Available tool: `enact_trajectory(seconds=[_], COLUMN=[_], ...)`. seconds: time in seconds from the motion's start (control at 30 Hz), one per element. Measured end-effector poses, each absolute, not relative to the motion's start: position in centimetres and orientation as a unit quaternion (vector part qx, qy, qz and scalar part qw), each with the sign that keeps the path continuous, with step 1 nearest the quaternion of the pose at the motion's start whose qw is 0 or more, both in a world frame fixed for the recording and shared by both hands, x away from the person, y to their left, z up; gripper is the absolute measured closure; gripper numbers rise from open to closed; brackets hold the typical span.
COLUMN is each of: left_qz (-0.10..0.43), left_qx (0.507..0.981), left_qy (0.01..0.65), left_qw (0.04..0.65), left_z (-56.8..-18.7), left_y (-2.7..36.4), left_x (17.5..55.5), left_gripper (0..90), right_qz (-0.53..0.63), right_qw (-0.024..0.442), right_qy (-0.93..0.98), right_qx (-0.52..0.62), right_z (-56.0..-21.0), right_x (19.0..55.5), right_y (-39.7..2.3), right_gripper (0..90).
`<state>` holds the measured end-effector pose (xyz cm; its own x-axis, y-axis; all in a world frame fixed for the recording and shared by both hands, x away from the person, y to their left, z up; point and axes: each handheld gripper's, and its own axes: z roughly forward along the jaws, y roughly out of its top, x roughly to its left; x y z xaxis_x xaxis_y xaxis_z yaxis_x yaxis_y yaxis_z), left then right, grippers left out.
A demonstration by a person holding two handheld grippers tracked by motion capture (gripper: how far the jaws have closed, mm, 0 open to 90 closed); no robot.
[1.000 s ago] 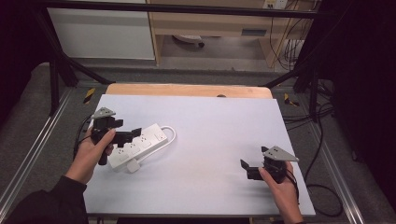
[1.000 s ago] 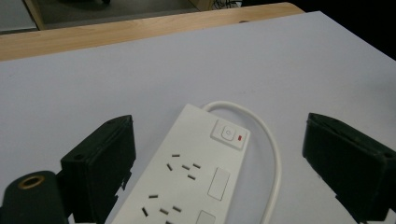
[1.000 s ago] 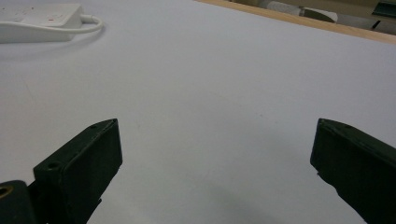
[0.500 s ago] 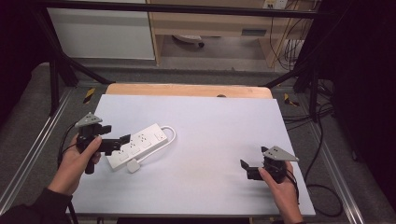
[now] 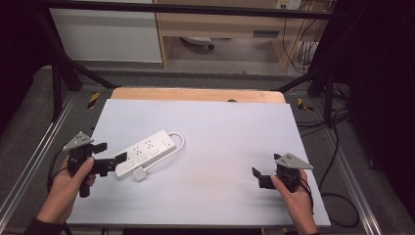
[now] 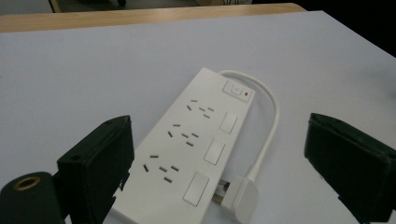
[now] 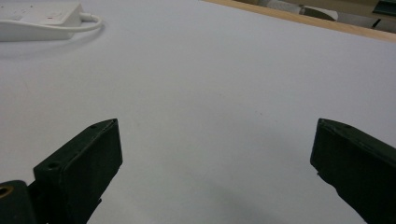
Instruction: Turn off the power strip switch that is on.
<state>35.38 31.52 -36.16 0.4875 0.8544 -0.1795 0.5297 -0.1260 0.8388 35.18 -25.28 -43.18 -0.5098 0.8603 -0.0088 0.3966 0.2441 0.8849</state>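
A white power strip (image 5: 147,151) lies at an angle on the left half of the white table (image 5: 230,132). Its short cable loops back to a white plug (image 5: 139,174) lying beside its near end. My left gripper (image 5: 111,152) is open just off that near end, and the jaws do not touch it. In the left gripper view the power strip (image 6: 196,140), with three socket rows, rocker switches and a main switch, and the plug (image 6: 240,198) lie between and ahead of the wide-open left gripper (image 6: 219,123). My right gripper (image 5: 265,165) rests open near the front right, with bare table ahead.
The right gripper (image 7: 215,126) looks across bare table toward the power strip (image 7: 37,21), far off at the upper left. A wooden strip (image 5: 195,94) borders the table's far edge. Metal rails run along both sides, and cables lie on the floor at the right.
My left gripper has drawn back to the left and toward the person, from above the power strip to just off its near end. The right gripper and the strip have not moved.
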Motion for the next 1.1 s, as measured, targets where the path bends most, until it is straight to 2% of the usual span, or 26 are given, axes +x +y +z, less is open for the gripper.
enact_trajectory(seconds=[0.6, 1.1], left_qz=[0.177, 0.186], left_qx=[0.719, 0.716], left_qy=[0.486, 0.491], left_qw=[0.465, 0.461], left_z=[-38.9, -41.3], left_y=[33.2, 33.1], left_x=[33.2, 32.3], left_gripper=[8.0, 8.6], right_qz=[0.45, 0.446], right_qw=[0.258, 0.257], right_qy=[0.743, 0.744], right_qx=[0.424, 0.426], right_z=[-43.2, -43.2], right_x=[35.2, 35.3], right_y=[-25.3, -25.4], right_gripper=[2.5, 2.5])
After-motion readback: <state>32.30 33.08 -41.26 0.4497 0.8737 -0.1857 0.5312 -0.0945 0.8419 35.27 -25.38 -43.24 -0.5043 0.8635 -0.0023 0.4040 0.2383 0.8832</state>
